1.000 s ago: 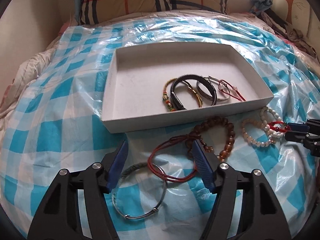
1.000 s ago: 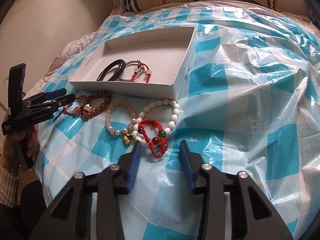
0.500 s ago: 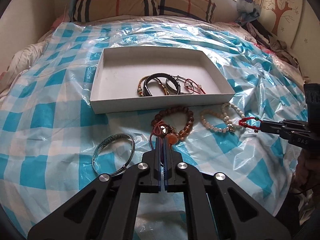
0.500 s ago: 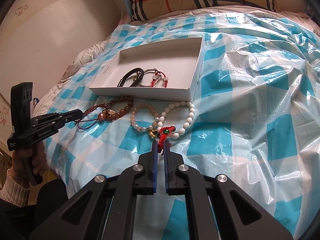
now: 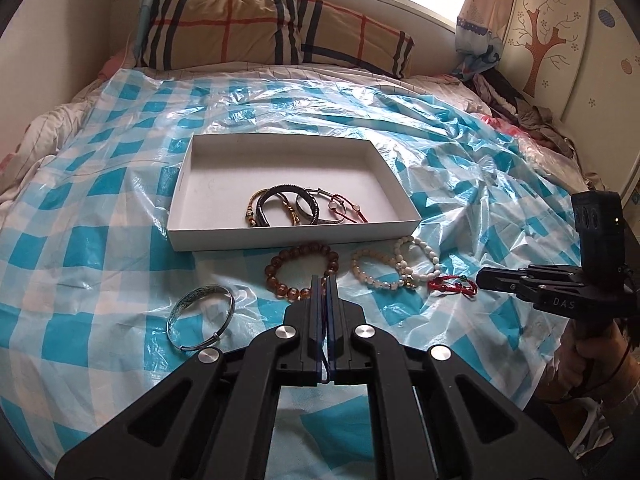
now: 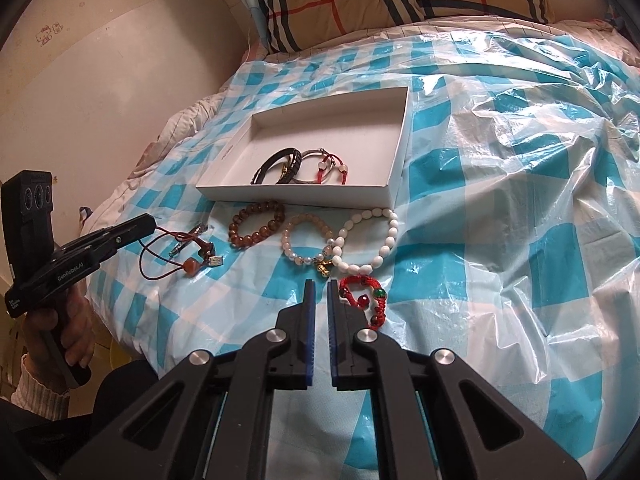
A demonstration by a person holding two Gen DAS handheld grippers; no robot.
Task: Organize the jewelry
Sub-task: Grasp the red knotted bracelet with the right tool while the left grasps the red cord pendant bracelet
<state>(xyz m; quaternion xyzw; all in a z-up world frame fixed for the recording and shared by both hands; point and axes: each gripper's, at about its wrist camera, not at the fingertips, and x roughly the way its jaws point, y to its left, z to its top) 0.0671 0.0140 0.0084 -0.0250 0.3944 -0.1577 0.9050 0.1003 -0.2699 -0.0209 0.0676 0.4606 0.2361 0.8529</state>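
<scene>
- A bed is filling the room, and a blue-and-white checked plastic sheet is covering it; a plaid pillow is lying at the head.
- A shallow white cardboard box is sitting on the sheet and is already keeping several bracelets near its front wall.
- The left gripper was wide one second ago; now its fingers are pressing together on a thin dark-red cord with orange stones and small metal charms. The cord is no longer lying beside the brown bead bracelet; it is hanging from the tips in the right wrist view.
- For the task, I am judging that this piece is ready for carrying over the box wall.
- The right gripper has also narrowed to a thin gap, but the gap is looking empty. The red knotted bracelet with green and red beads, which was between the fingers half a second ago, is now sitting just beside the outer side of one finger. Whether a strand is caught, I cannot tell.
- Probably this grasp is needing a second try.
- The engraved silver bangle is waiting on the sheet, untouched.
</scene>
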